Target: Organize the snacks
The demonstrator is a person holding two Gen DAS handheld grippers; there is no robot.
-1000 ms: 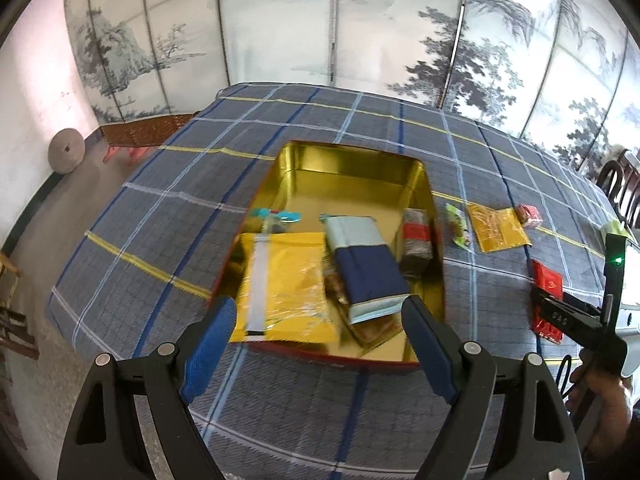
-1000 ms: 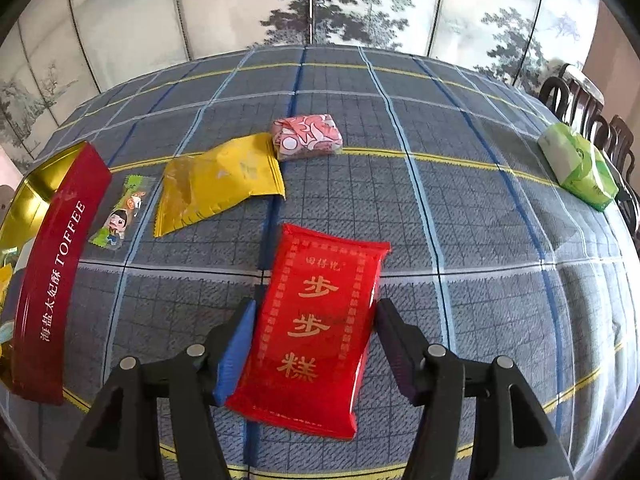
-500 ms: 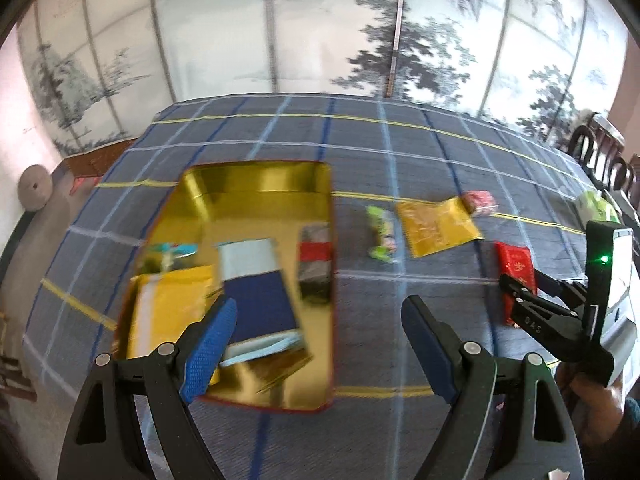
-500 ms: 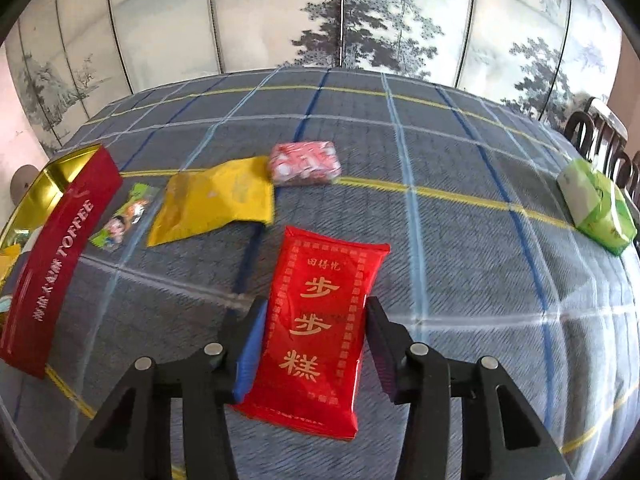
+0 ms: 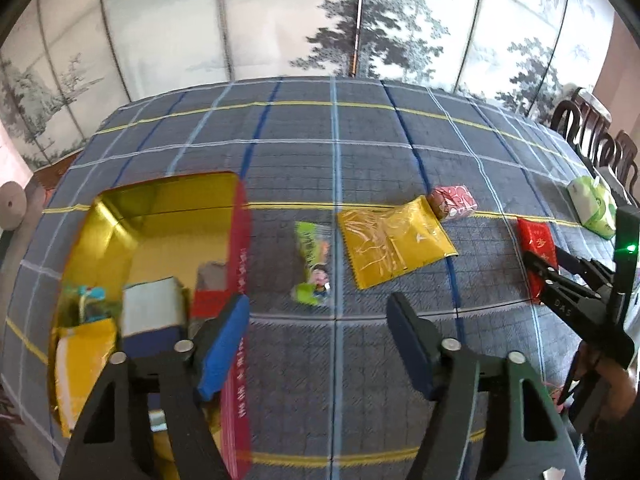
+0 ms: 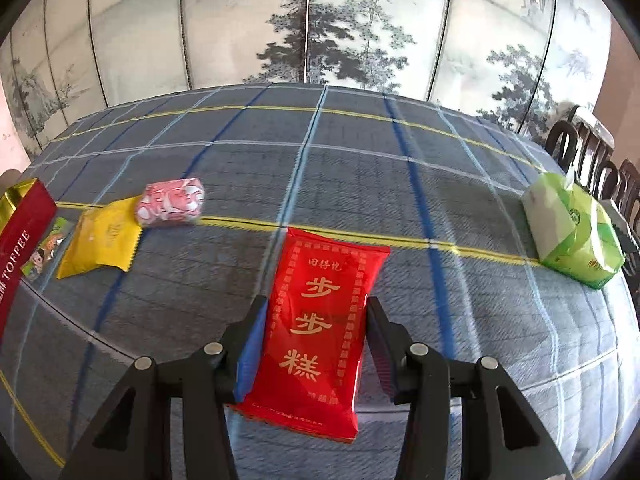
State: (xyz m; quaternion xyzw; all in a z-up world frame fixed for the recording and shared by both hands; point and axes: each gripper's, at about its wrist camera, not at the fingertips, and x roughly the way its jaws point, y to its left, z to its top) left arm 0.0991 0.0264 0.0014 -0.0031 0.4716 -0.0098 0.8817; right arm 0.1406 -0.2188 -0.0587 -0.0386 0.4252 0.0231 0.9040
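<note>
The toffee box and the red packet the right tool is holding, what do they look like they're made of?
The toffee box looks like metal tin: its gold inside is shiny and mirror-like, with a red printed outer wall. The red packet looks like glossy plastic film, with crimped ends and soft highlights; whether it is foil-lined cannot be told.

You can read "TOFFEE" in white on the red tin's side wall (image 6: pixel 18 248). The red snack packet (image 6: pixel 320 320) carries gold "步步糕". Your right hand-held gripper (image 5: pixel 538 276) shows "DAS".
</note>
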